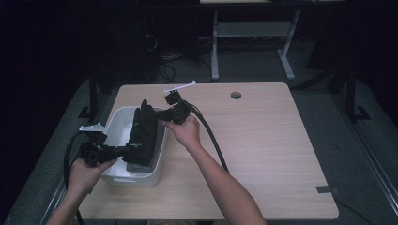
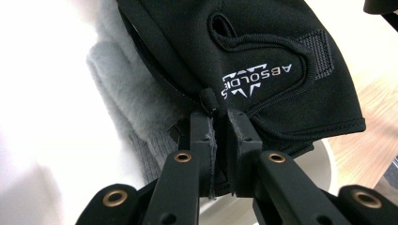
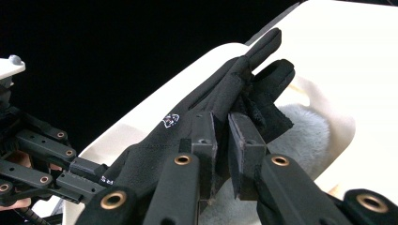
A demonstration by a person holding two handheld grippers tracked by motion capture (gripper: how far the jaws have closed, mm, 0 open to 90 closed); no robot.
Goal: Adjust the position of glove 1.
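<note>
1. Light wood-grain table (image 1: 263, 140) is set before a dark background, with metal desk legs (image 1: 215, 47) standing on the floor behind it.
2. Left gripper (image 2: 219, 123) is seen clamped on the cuff edge of a black glove (image 2: 263, 61); white lettering is printed on the glove near the jaws.
3. Right gripper (image 3: 221, 124) is seen clamped on the same black glove at its finger end, just below the glove's fingers.
4. Between the two grippers, the glove is held stretched over a white rectangular bin (image 1: 155, 176), at the table's left part.
5. Grey fleecy fabric (image 2: 122, 89) is seen inside the bin, beneath the glove.
6. A round cable hole (image 1: 236, 95) is located near the table's far edge, well apart from the bin.
</note>
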